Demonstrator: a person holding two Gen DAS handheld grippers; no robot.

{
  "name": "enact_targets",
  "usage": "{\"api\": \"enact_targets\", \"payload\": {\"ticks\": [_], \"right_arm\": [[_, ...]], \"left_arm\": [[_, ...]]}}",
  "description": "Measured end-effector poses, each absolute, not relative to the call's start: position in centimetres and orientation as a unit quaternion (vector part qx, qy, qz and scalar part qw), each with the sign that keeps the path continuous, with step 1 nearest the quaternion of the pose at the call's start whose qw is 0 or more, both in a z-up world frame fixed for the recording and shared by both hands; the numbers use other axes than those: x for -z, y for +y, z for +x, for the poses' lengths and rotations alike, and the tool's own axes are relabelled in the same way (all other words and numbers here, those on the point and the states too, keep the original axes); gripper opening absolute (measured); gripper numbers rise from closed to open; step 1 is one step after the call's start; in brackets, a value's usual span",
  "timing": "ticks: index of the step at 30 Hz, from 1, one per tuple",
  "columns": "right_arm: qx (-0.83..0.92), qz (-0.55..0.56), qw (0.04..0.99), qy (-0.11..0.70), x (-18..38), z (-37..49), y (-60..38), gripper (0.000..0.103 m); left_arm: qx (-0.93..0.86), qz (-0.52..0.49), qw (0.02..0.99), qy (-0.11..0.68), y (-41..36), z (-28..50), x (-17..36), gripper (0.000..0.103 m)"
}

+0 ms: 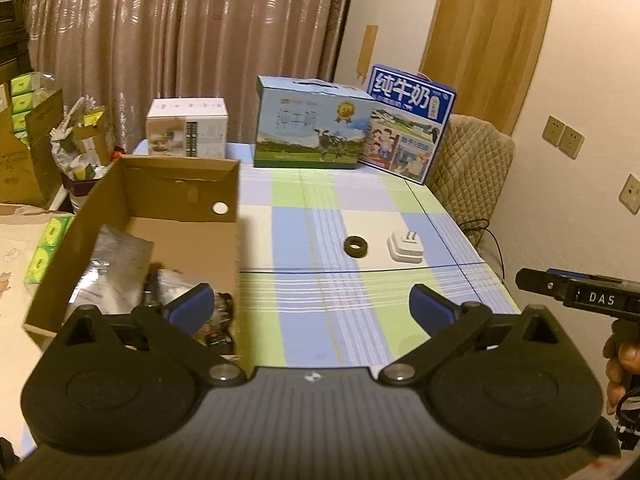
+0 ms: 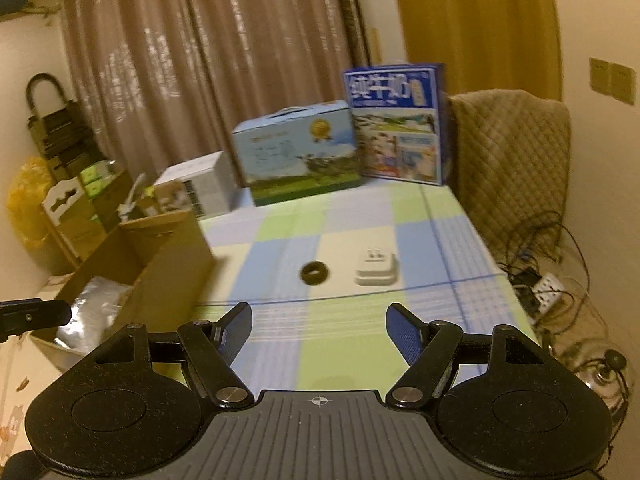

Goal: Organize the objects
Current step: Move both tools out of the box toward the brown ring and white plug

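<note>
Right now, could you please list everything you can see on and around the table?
cardboard box: one, brown, open, on the table's left side
silvery bags: several, grey, inside the box
rubber ring: one, dark, mid-table
white plug adapter: one, white, just right of the ring, apart from it
milk cartons: two, blue, at the far edge, side by side
small white box: one, white, far left corner
checked tablecloth: one, blue, green and white, covering the table
quilted chair cover: one, tan, right of the table
cables and power strip: a tangle, on the floor at right
left gripper: fingers wide open, empty
right gripper: fingers apart, empty
</note>
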State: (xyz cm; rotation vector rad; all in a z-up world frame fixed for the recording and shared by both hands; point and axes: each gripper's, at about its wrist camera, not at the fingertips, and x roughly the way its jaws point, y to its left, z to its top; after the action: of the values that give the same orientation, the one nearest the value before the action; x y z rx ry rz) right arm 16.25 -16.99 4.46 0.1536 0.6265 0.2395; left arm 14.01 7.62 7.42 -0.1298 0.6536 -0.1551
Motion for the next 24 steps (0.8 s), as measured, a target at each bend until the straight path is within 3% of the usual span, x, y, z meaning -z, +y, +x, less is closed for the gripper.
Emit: {"api": "enact_targets", "payload": {"ticks": [24], "right_arm": [[-0.060,0.104,0.939,0.322,2.0,23.4,-22.0,0.071]], "left_arm": [[0.108,-0.032,0.930,0.349,-1.3,24.9,-0.7,0.102]]}}
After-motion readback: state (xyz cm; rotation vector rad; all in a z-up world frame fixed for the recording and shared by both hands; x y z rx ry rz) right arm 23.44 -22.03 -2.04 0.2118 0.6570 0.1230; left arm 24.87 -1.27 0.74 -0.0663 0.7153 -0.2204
